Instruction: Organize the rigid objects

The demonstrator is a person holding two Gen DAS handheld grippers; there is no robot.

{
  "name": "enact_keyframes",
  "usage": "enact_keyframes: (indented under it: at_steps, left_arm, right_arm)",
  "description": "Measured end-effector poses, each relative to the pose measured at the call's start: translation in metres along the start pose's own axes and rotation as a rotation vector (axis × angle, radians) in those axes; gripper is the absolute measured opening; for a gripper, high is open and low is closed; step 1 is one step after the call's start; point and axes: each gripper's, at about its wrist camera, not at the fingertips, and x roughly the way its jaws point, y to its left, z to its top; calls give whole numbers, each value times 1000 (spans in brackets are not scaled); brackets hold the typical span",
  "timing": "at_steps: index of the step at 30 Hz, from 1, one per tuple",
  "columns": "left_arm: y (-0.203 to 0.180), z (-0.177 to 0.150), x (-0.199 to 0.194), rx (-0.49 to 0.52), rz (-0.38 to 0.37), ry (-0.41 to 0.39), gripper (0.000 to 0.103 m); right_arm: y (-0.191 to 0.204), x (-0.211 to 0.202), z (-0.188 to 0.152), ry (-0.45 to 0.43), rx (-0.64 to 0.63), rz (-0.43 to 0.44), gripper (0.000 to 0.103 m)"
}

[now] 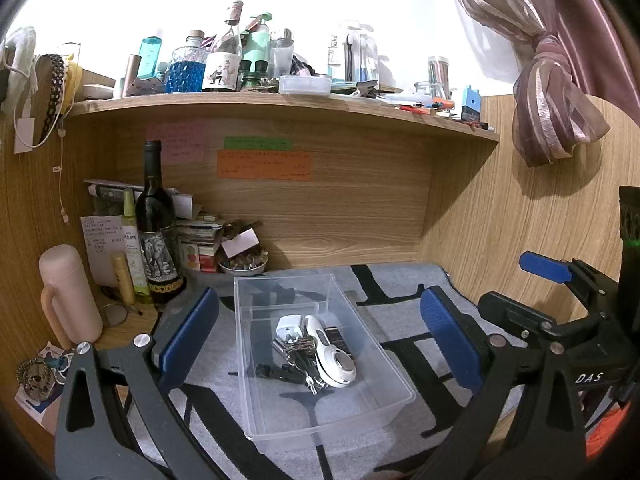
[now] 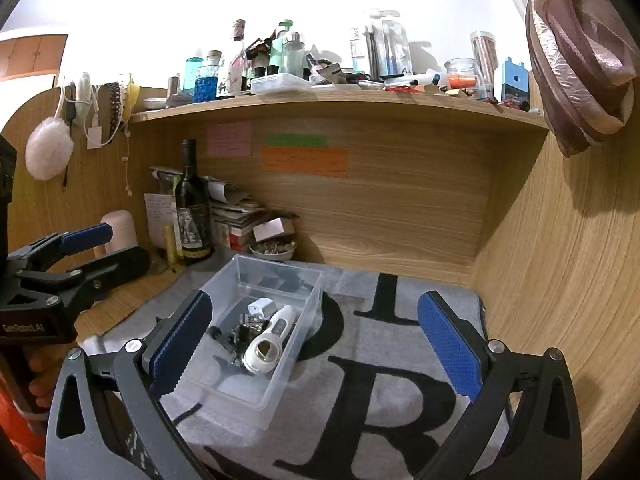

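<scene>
A clear plastic bin sits on the grey lettered mat. Inside lie a white thermometer-like device, a white plug, a bunch of keys and a small black object. My left gripper is open, its blue pads on either side of the bin, held above it. My right gripper is open and empty, just right of the bin. The white device and plug show there too.
A dark wine bottle, a pink flask, stacked papers and a small bowl crowd the left back corner. A cluttered shelf hangs overhead. Wooden walls close the back and right. The right gripper appears in the left view.
</scene>
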Motion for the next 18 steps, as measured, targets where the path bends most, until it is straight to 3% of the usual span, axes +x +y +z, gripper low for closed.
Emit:
enact_keyframes:
  at_steps: [18]
  left_arm:
    - [1, -1, 4, -11, -6, 9, 102]
  right_arm:
    - [1, -2, 1, -7, -5, -1, 103]
